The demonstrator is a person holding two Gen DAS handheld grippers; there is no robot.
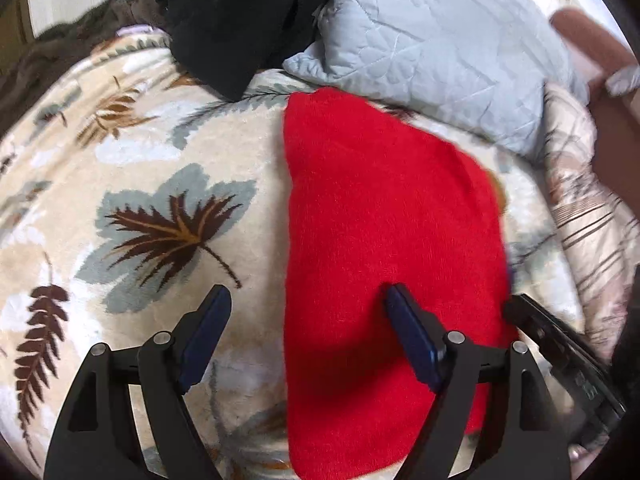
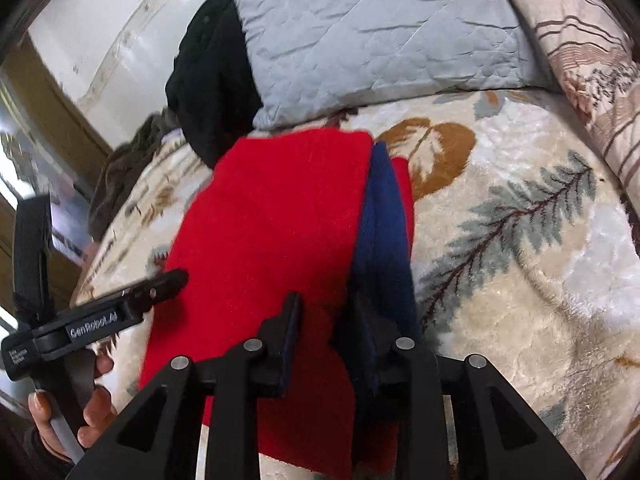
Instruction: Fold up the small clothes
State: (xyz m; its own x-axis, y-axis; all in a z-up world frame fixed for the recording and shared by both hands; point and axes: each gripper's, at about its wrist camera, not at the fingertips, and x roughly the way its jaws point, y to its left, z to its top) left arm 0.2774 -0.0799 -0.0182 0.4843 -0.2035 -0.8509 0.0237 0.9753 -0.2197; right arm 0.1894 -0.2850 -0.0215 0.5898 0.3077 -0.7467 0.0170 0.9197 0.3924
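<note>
A folded red cloth (image 1: 380, 208) lies flat on the leaf-patterned blanket (image 1: 160, 160). In the right wrist view a navy blue layer (image 2: 384, 216) runs along the right side of the red cloth (image 2: 272, 216). My left gripper (image 1: 308, 292) is wide open, one finger over the blanket and the other above the cloth's near part. My right gripper (image 2: 326, 300) is low over the cloth's near right edge. Its jaws are a little apart with red fabric in the gap, and the pads do not visibly press on it. A right finger (image 1: 540, 328) shows beside the cloth.
A grey quilted pillow (image 1: 432, 40) lies behind the cloth, with a black garment (image 1: 236, 20) to its left. A striped beige cushion (image 1: 592, 220) borders the right side. Brown fuzzy bedding (image 1: 80, 32) is at the far left. A person's arm (image 1: 600, 80) reaches in at the right.
</note>
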